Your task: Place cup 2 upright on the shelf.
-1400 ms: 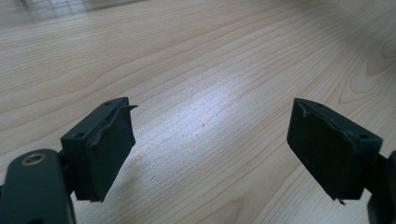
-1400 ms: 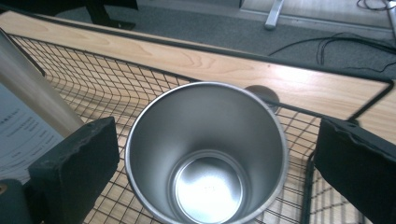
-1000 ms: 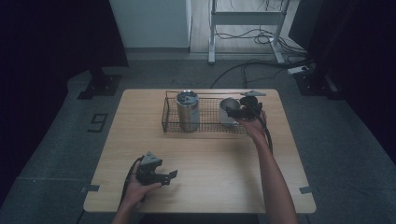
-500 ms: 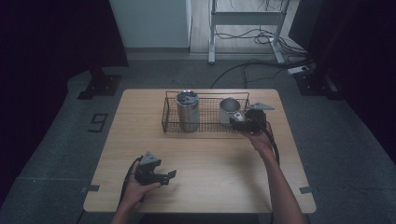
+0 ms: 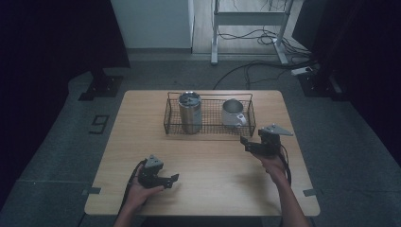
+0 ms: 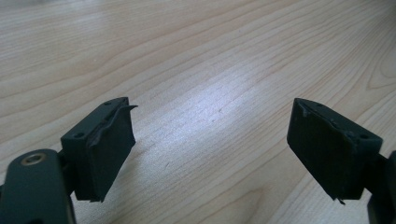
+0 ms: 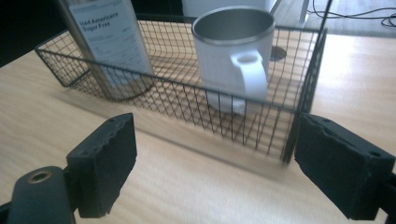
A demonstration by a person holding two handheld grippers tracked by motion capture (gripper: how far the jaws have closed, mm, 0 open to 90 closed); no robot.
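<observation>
The white mug [image 5: 232,112] stands upright in the right end of the wire basket [image 5: 209,129] on the desk [image 5: 208,189]. The right gripper [image 5: 247,142], wide and empty, hovers just near of the basket.

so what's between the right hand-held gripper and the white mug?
The near wall of the wire basket, plus a strip of bare table. The right gripper view shows it: the right hand-held gripper is open, and the white mug stands inside the basket behind the mesh.

Bare tabletop [image 5: 213,161] before the wire basket [image 5: 208,130]; mug [image 5: 232,112] and tumbler [image 5: 189,111] fenced inside.
</observation>
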